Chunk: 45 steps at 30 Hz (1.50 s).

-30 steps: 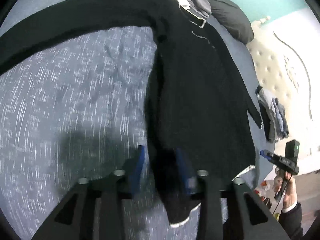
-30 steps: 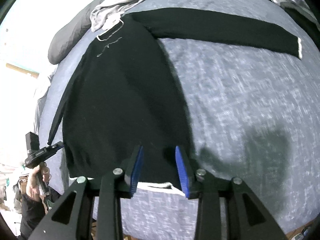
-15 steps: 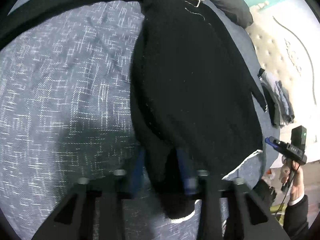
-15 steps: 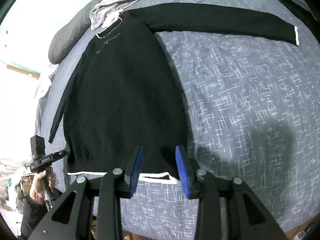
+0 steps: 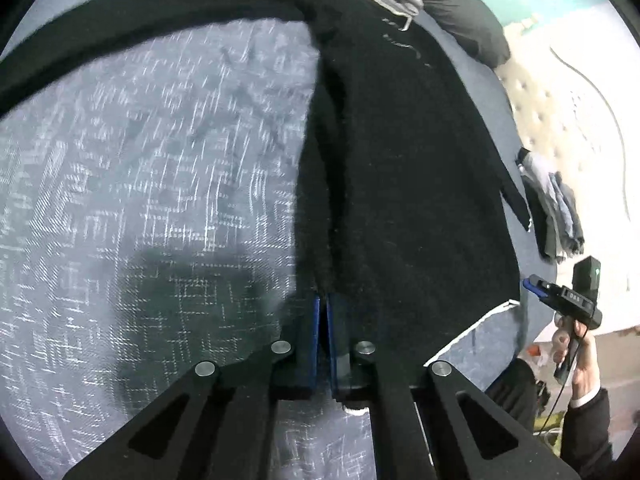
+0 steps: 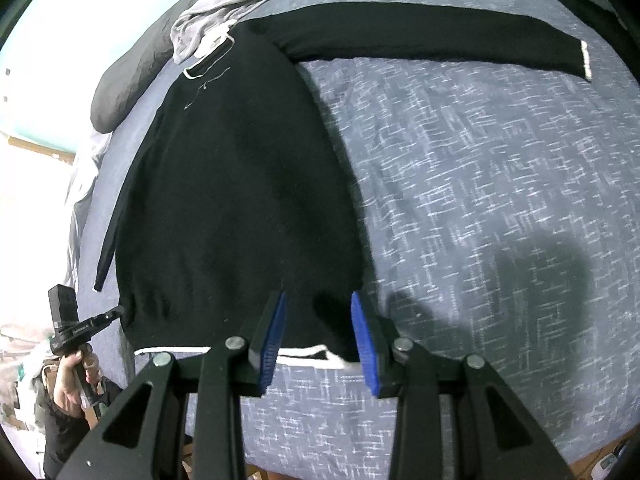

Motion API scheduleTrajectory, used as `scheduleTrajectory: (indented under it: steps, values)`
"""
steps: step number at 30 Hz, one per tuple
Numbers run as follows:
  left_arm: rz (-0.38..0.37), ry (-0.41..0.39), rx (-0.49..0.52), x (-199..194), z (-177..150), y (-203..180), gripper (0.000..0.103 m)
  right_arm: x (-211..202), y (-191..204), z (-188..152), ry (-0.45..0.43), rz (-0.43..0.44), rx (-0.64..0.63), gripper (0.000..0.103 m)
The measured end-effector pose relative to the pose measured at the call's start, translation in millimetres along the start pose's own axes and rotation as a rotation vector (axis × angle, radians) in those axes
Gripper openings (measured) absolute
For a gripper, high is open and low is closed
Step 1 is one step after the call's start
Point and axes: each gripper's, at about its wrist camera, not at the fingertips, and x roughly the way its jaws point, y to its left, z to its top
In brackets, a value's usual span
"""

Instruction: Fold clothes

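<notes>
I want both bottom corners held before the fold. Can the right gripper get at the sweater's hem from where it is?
Probably yes. The right gripper hangs just over the black sweater, its opening jaws straddling the white-edged hem, with nothing between pads and cloth. The left gripper is already shut on its own edge.

Sweater [image 6: 240,208] flat on bed [image 6: 500,200], pillow [image 6: 128,76] behind

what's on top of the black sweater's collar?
A grey garment lies bunched over the black sweater collar, hiding most of the white neckline. Whatever lies beneath the sweater body is covered.
</notes>
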Motion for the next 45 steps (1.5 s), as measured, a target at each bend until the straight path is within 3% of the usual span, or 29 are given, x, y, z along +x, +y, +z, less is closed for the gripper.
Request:
scheduleTrajectory:
  steps: [1,5,13,18,21,22,24,25,36,45]
  values:
    - [0.000,0.006,-0.006,1,0,0,0.005,1,-3,0,0.005,-0.014,0.005,0.045]
    - [0.042,-0.003,0.015,-6,-4,-9,0.013,5,-7,-2,0.015,-0.031,0.005,0.046]
    - [0.076,-0.025,0.108,-18,-7,-43,0.041,12,-1,-6,0.031,-0.038,-0.028,0.046]
    - [0.091,0.000,0.122,-2,-3,-45,0.041,14,4,-7,0.033,-0.033,-0.035,0.046]
    - [0.108,0.023,0.122,9,0,-45,0.039,15,8,-8,0.039,-0.029,-0.053,0.046]
    - [0.111,0.031,0.129,11,0,-45,0.035,16,9,-8,0.042,-0.031,-0.058,0.046]
    - [0.116,0.046,0.147,15,0,-46,0.011,16,9,-7,0.045,-0.027,-0.058,0.046]
    - [0.118,0.052,0.158,16,0,-46,0.006,16,9,-7,0.045,-0.022,-0.056,0.046]
    - [0.074,-0.006,0.165,-23,3,-35,0.003,9,5,-4,0.030,-0.016,-0.033,0.046]
    - [0.082,-0.030,0.121,-53,-2,-18,0.003,-1,-1,3,-0.001,-0.067,-0.012,0.046]
